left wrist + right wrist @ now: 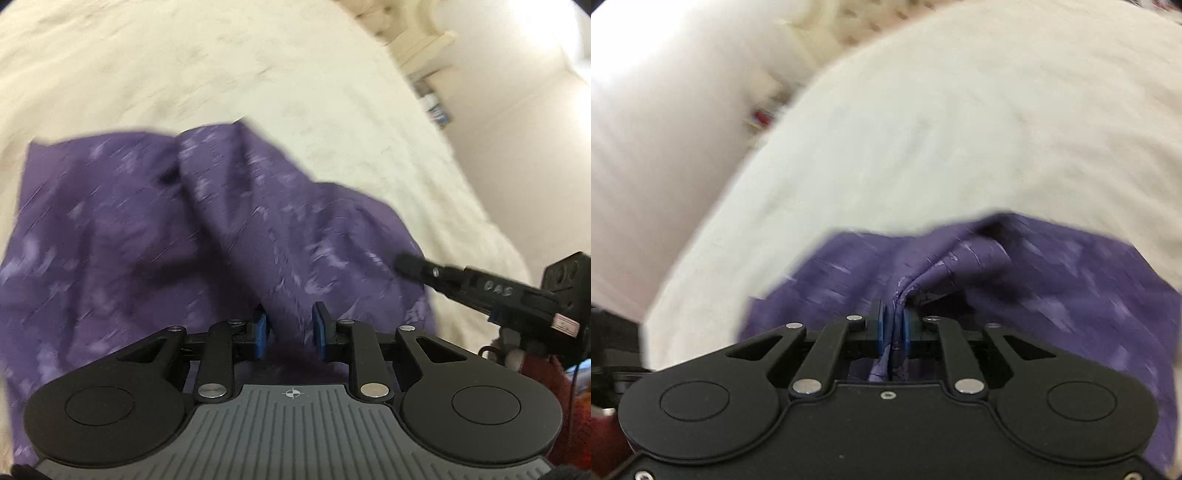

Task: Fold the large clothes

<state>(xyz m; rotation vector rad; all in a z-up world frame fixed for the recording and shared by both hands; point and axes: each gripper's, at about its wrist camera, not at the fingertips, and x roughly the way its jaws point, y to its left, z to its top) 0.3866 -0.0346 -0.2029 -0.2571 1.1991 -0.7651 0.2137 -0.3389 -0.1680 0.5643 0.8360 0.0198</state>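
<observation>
Cream-covered bed [184, 74]; rumpled purple patterned garment [147, 229] directly on it

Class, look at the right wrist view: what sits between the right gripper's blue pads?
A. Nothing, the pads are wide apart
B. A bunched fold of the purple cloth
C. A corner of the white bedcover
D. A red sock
B: the right gripper has its pads nearly together with a pinched ridge of the purple cloth running between them.
</observation>
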